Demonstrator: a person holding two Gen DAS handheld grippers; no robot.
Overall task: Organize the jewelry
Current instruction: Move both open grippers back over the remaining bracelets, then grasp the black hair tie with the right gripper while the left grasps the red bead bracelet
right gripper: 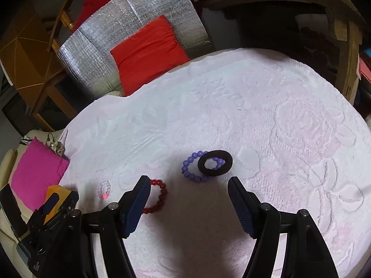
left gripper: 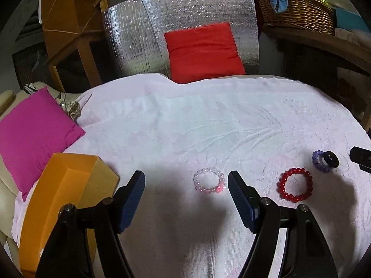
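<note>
Pale pink embossed towelling covers the table (left gripper: 185, 120), with a red cushion (left gripper: 201, 51) propped against a silver foil panel (left gripper: 162, 23) at the far side and a magenta cushion (left gripper: 32, 134) at the left edge. An orange box (left gripper: 58, 194) sits at the near left, beside the left gripper.

Four pieces of jewelry lie loose on the cloth, none of them in the box as far as the views show. The clear pink bead bracelet (left gripper: 209, 180) lies just ahead of the left gripper (left gripper: 186, 180), close to its right finger. To its right is the red bead bracelet (left gripper: 295, 184), and farther right the purple bead bracelet (right gripper: 197, 166) with a black ring (right gripper: 215, 162) lying partly on top of it, the two touching.

The left gripper's jaws stand spread and empty above the cloth. The right gripper (right gripper: 189, 185) also has its jaws spread with nothing between them, aimed toward the purple bracelet and black ring; its left finger hides part of the red bracelet in the right wrist view.

By my reading the sorting has hardly begun: every piece is yet to be picked up and put away, probably into the orange box.
</note>
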